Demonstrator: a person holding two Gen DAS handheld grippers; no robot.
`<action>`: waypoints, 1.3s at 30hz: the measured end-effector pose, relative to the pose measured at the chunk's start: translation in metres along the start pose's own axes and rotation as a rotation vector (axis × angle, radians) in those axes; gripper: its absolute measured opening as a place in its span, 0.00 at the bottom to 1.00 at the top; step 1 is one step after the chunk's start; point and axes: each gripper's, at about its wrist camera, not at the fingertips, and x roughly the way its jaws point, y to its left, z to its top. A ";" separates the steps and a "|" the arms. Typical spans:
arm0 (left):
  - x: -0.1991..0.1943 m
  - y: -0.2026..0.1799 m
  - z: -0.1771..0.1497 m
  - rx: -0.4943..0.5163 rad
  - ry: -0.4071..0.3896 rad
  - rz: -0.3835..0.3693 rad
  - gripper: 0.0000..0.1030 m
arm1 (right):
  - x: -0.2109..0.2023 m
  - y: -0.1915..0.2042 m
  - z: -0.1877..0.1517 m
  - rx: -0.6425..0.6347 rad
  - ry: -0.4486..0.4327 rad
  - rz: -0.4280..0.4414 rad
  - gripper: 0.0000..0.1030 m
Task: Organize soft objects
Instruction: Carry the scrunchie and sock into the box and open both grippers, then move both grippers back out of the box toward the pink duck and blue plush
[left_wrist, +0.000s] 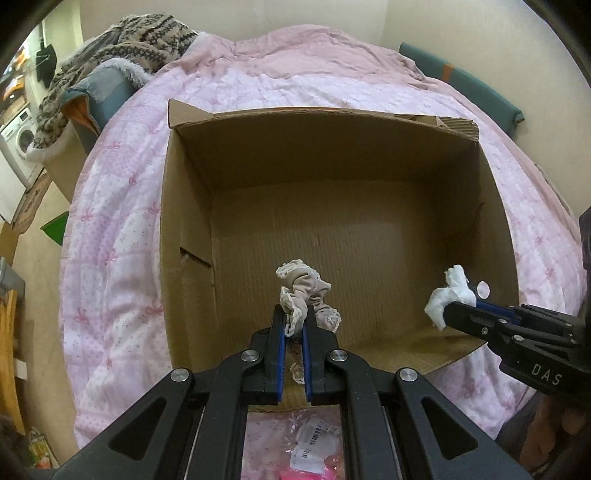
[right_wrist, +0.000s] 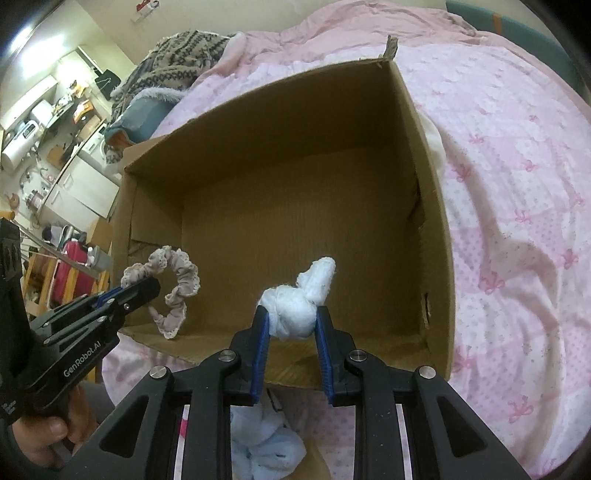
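An open brown cardboard box sits on a bed covered by a pink quilt printed with bows, and both claws hang over its near edge. The left claw is pinching a beige fabric scrunchie trimmed with cream lace between its blue-lined fingers; in the right wrist view the scrunchie hangs as a loop below the claw tip, above the box's near left corner. The right claw is pressed onto a knotted white fluffy cloth, whose free end sticks up past the fingertips over the box interior. Below that claw, a pale blue fluffy cloth seems to lie on the bed in front of the box, though the claw frame hides much of it. At the bed's far left corner lies a grey patterned knit garment.
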 end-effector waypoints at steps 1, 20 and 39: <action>0.001 0.001 0.000 -0.006 0.003 0.000 0.07 | 0.001 0.000 0.000 -0.002 0.002 0.001 0.25; -0.001 0.000 0.001 -0.029 0.002 0.000 0.11 | 0.007 0.009 0.002 -0.028 0.003 0.016 0.27; -0.038 0.005 0.000 -0.016 -0.131 0.086 0.67 | -0.025 -0.006 0.009 0.054 -0.105 0.049 0.63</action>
